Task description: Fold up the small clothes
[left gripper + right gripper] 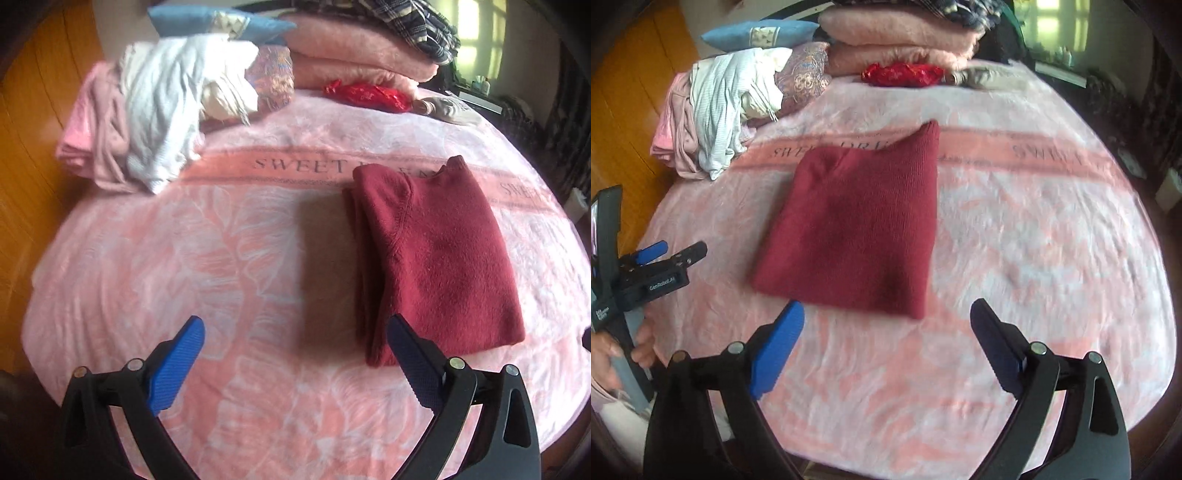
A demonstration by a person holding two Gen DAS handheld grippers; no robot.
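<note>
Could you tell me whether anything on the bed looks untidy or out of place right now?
The red sweater lies neatly folded. The pile of pale clothes at the bed's far left corner is rumpled and unfolded. Both tools are open and empty.

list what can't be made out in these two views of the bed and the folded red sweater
- Folded dark red knit sweater: its underside and inner layers are hidden by its own top layer in both views.
- Lettering on the pink floral blanket: the sweater covers the middle of the words, left wrist view.
- Heap of white and pink clothes: motion blur; separate garments cannot be counted.
- Left hand-held gripper: cut off by the right wrist view's edge.
</note>
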